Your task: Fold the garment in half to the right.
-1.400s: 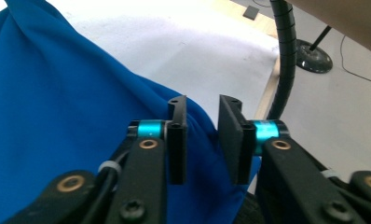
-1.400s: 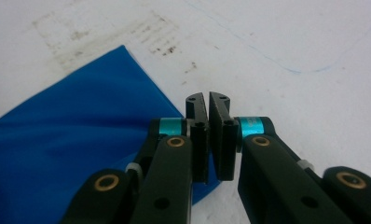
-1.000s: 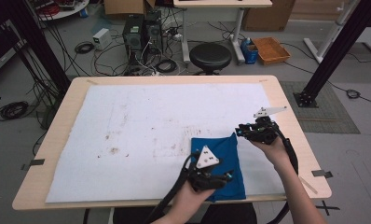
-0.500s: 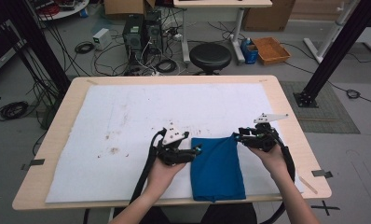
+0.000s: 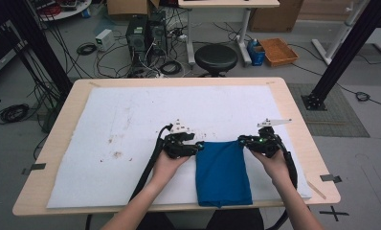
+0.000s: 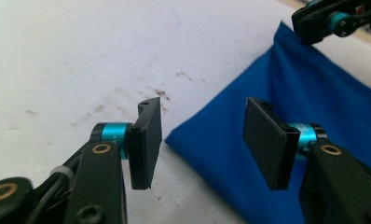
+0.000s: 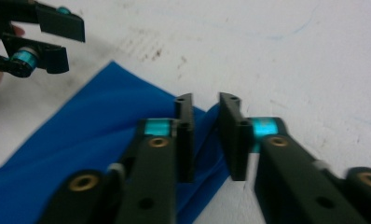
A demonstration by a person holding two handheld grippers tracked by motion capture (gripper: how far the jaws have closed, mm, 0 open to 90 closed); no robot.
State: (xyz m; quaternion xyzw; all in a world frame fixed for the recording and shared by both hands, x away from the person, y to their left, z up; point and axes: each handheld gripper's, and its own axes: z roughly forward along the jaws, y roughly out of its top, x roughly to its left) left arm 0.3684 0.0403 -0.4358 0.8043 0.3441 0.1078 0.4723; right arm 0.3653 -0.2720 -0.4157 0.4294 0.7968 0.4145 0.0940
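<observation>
Blue cloth (image 5: 223,173) folded, near worktop (image 5: 274,85) front edge: light, soft, limp. Take far corners. Right hand-held gripper (image 7: 206,135) pinching far right corner, jaws just closing; left hand-held gripper (image 6: 207,140) spread at far left corner, closing.

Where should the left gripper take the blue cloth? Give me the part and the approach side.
Probably its far left corner: the blue cloth lies flat and folded, so only an edge offers purchase. Come from the left over the white mat, one pad sliding under. The left gripper, jaws open but just closing, straddles that edge.
</observation>
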